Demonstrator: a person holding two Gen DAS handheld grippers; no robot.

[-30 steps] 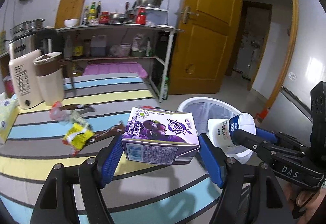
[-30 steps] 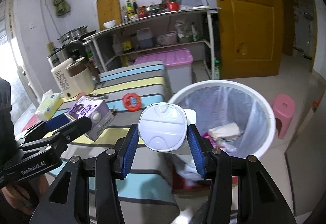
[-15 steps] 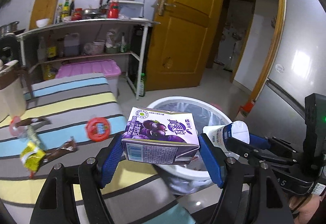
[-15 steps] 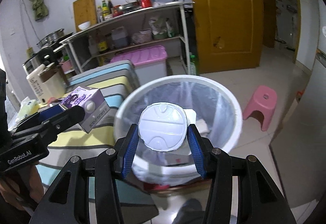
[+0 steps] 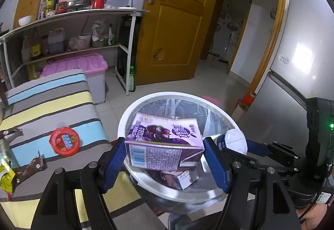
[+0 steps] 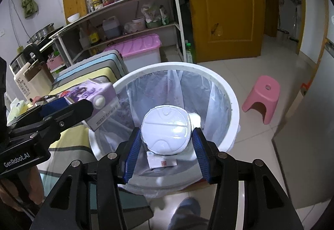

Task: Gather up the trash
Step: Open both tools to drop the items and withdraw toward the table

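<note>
Holding the purple grape-drink carton (image 5: 165, 146) over the white lined trash bin (image 5: 146, 184), we've got our left tool (image 5: 165, 159) clamped on its two ends, blue pads (image 5: 113, 163) pressed flat against the cardboard. Just to its right, our right tool (image 6: 166, 146) grips a white yogurt cup (image 6: 166, 131), foil lid facing us, jaws closed snug on its sides, right above the bin's open mouth. Down inside the liner we can see another small carton (image 5: 179, 178) and a white wrapper (image 6: 161, 162). Beside the bin sits the striped desk (image 5: 50, 108), with a red round lid (image 5: 64, 141), a brown wrapper (image 5: 29, 169) and a yellow packet (image 5: 6, 179) lying on it. A pink stool (image 6: 263, 98) stands on the floor beyond the bin.
</note>
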